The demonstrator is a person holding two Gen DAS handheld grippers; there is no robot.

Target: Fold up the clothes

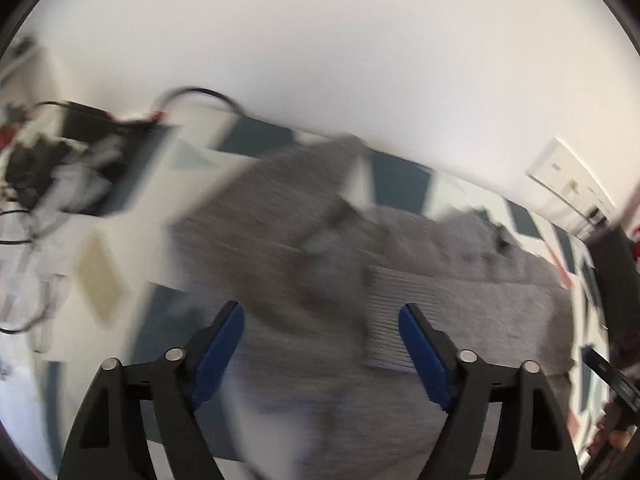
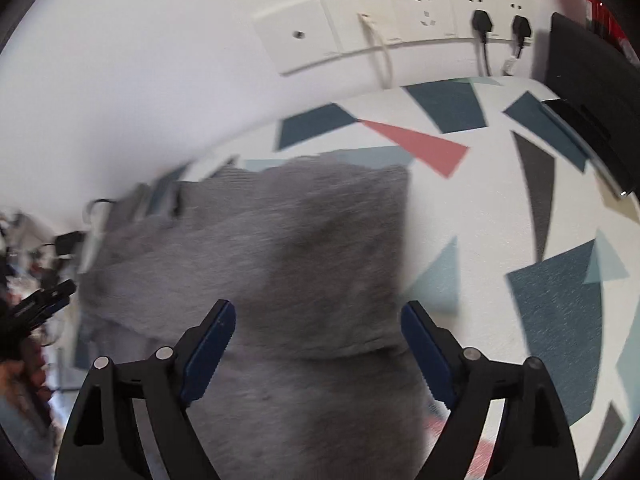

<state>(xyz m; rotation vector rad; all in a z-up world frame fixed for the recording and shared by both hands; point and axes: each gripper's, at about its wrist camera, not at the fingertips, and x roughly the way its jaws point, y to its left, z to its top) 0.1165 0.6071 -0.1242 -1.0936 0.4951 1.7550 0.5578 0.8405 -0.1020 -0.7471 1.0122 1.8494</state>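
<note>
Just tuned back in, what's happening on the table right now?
A person is folding a grey knitted garment lying on a white tablecloth with coloured geometric patches. The left gripper and right gripper are both open, poised over the grey fabric with nothing pinched. The garment looks partly bunched, not yet neatly folded. Both views are motion-blurred, so finer folds are hard to read. Wall sockets with black plugs sit behind the table.

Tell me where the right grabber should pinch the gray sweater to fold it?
Probably the ribbed hem edge of the gray sweater, which runs across just ahead of the open right gripper. Come in low from the near side, sliding one finger under the edge. It's a free, thicker band, easier to pinch than the flat middle. The picture is blurry, so this is a guess.
</note>
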